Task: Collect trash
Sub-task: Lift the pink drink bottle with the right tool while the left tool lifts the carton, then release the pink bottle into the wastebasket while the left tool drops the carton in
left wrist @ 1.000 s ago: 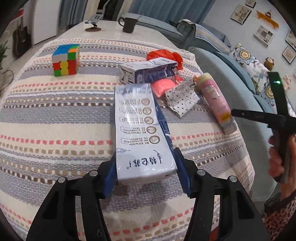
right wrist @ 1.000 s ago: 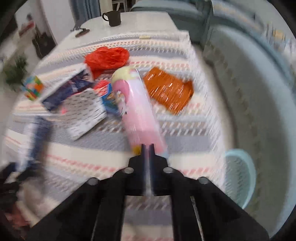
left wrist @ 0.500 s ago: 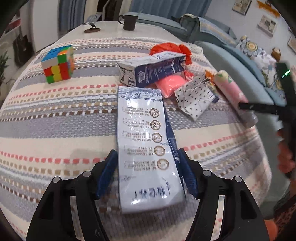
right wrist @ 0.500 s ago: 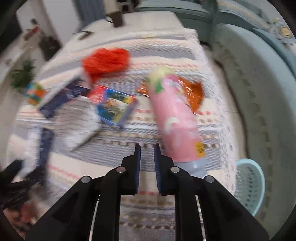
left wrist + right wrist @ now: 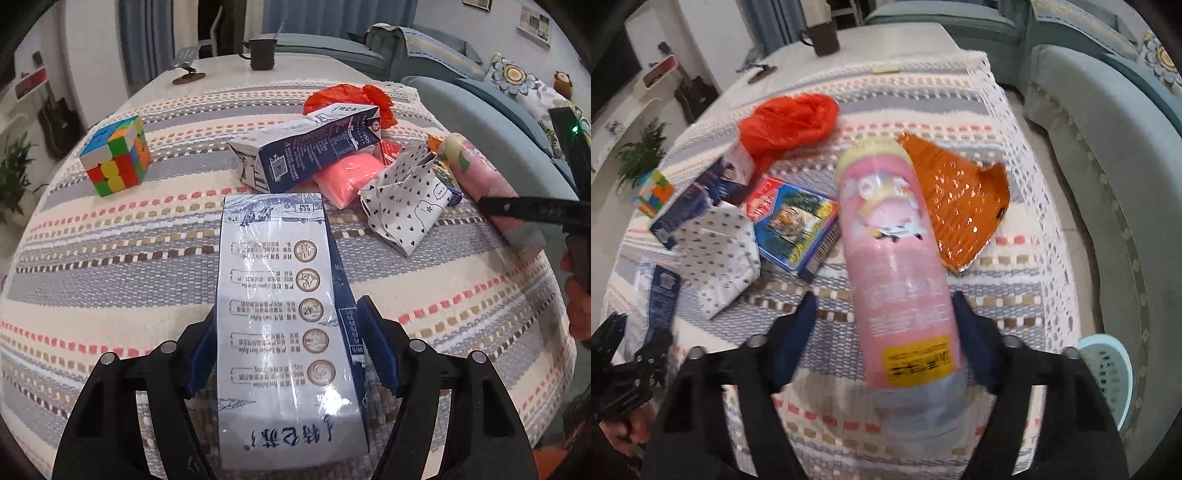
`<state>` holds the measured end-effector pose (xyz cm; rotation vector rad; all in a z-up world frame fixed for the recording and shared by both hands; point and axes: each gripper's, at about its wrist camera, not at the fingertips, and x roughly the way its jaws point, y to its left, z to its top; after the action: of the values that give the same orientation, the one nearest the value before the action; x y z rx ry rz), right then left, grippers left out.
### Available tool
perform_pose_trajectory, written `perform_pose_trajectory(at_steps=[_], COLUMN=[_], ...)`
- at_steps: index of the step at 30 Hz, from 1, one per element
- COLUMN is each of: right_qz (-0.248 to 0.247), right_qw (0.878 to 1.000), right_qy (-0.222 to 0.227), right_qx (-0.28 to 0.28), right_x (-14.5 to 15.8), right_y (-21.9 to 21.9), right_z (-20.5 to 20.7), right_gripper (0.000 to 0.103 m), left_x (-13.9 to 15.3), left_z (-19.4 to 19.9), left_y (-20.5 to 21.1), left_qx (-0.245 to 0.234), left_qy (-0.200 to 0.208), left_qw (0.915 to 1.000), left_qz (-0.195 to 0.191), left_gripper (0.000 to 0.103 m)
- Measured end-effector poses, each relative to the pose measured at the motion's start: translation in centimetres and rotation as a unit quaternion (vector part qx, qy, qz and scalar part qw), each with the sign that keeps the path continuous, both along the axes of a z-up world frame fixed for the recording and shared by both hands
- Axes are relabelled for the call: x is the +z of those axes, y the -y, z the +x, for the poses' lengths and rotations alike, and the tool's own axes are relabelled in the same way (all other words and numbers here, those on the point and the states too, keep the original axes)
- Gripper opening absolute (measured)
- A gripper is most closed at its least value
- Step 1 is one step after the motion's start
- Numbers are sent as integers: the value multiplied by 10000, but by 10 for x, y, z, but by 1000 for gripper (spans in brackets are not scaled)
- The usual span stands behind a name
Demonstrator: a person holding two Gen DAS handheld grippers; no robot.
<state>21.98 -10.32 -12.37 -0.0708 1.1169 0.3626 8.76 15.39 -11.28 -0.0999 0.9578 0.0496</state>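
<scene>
Left wrist view: your left gripper (image 5: 288,354) has its blue pads either side of the long white-and-blue printed milk carton (image 5: 284,325), which lies flat on the striped woven tablecloth (image 5: 110,258). The left pad looks to touch; at the right pad I can't tell if it's clamped or just bracketing, so grip state is uncertain. Carton's long axis runs straight away from you, along the fingers, far end pointing at the second dark-blue carton (image 5: 310,151), which lies crosswise just beyond it. That lineup prob. lets you grab the narrow width, not the length. Multicoloured puzzle cube (image 5: 116,155) sits well left of the held carton, not trash I'd guess. Polka-dot white paper bag (image 5: 406,199) and pink squashy pack (image 5: 347,177) lie beyond-right of the carton. Right wrist view (blurred): your right gripper (image 5: 882,332) stands spread wide, pads clear of the pink cylindrical snack can (image 5: 894,258) w/ gaps both sides, so not gripping yet. Can lies on its side, long axis away from you, yellow-lidded end far, clear-ish base nearest. Orange foil wrapper (image 5: 960,199) is just right of the can, part under it maybe; red crumpled plastic bag (image 5: 790,122) beyond-left; colourful flat box (image 5: 794,221) just left. Pale teal slotted basket (image 5: 1112,373) sits below the table edge, right of the can, likely the drop spot.
</scene>
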Motion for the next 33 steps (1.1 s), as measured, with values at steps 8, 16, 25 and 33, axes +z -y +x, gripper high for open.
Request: perform_pose_trajectory(at_steps=[8, 16, 25, 33], right_qz=[1478, 1769, 746, -82], right_qw=[9880, 9832, 9753, 9536], right_qy=[-428, 269, 1147, 849], right_qx=[-147, -350, -1737, -2887], right_x=[6, 67, 111, 66], right_y=[13, 53, 164, 250], right_z=[-27, -87, -144, -158], right_gripper=[44, 44, 44, 44], left_x=[23, 92, 149, 119], left_z=[-22, -39, -26, 7], left_y=[4, 39, 152, 269], left_qx=[-366, -992, -1989, -2739], left_qy=[468, 1250, 1610, 1204], left_qw=[9969, 9820, 9600, 9457], left_qz=[-513, -1009, -1140, -1270], left_gripper=[60, 60, 61, 61])
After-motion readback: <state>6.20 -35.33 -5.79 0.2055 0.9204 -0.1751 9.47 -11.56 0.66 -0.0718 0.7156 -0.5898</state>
